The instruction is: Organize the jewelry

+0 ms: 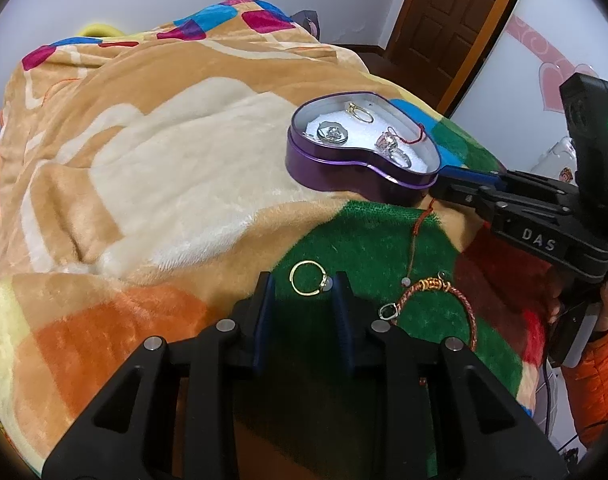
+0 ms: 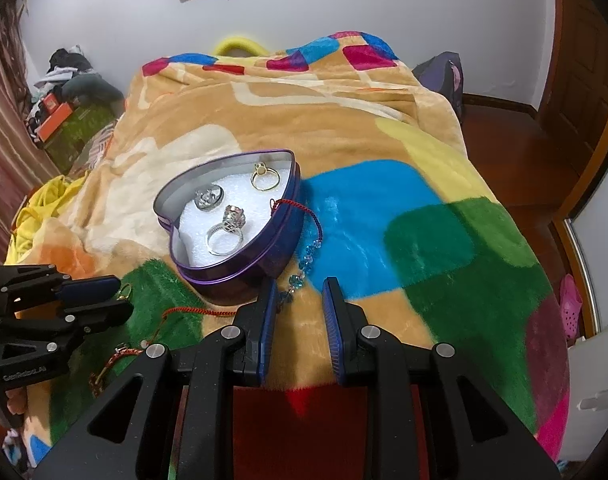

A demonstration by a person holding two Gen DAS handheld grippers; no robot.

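Jewelry was split between two spots: three rings already sat on white foam inside the purple heart-shaped tin, and the rest lay loose on the plush blanket. In the tin I could make out a gold ring near the back wall, a big silver ring with a pinkish stone, and a chunkier silver piece beside it. A red cord hung over the tin's rim with blue beads trailing down onto the blanket, so it was probably only half put away.

The left gripper had its jaws apart, straddling a loose gold ring on the green patch, with the ring's stone right against the right finger. It looked lined up to pinch that one next. A braided red bracelet lay just beside it.

The right gripper was also spread and holding nothing, tips down near the tin's front wall with the bead strand next to its left finger. My guess is it was there to steady the tin or go for the beads; hard to say which.
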